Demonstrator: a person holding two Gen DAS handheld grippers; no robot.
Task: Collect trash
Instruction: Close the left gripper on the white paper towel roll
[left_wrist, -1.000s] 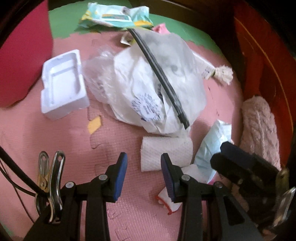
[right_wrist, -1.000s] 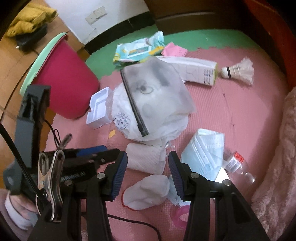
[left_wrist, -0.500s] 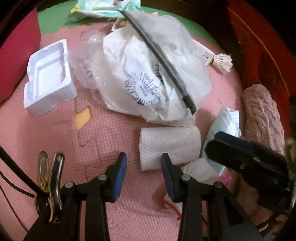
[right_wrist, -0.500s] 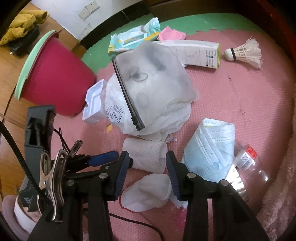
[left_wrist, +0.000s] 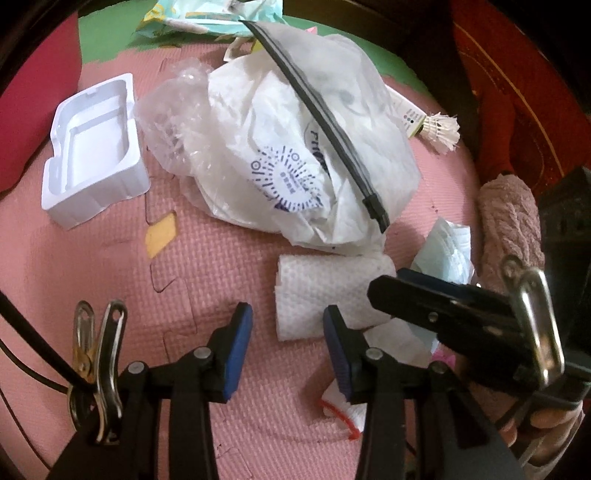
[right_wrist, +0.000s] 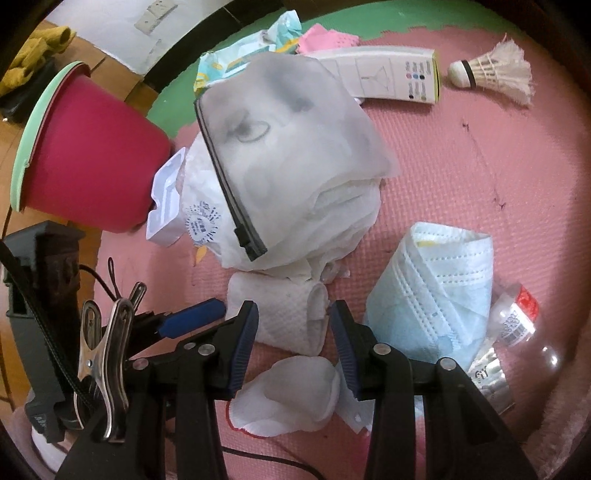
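Crumpled tissue (right_wrist: 291, 391) is looking light and soft; we are aiming at its puffed middle. Right gripper (right_wrist: 291, 347) fingers are spread, empty. Left gripper (left_wrist: 288, 343) fingers are opening, empty too.

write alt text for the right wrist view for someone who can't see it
The right gripper hangs open over a pink foam mat strewn with trash, nothing between its blue pads, with a folded paper towel just beyond them. Further off lie a zip pouch on a white bag, a blue face mask, a shuttlecock and a red bin.
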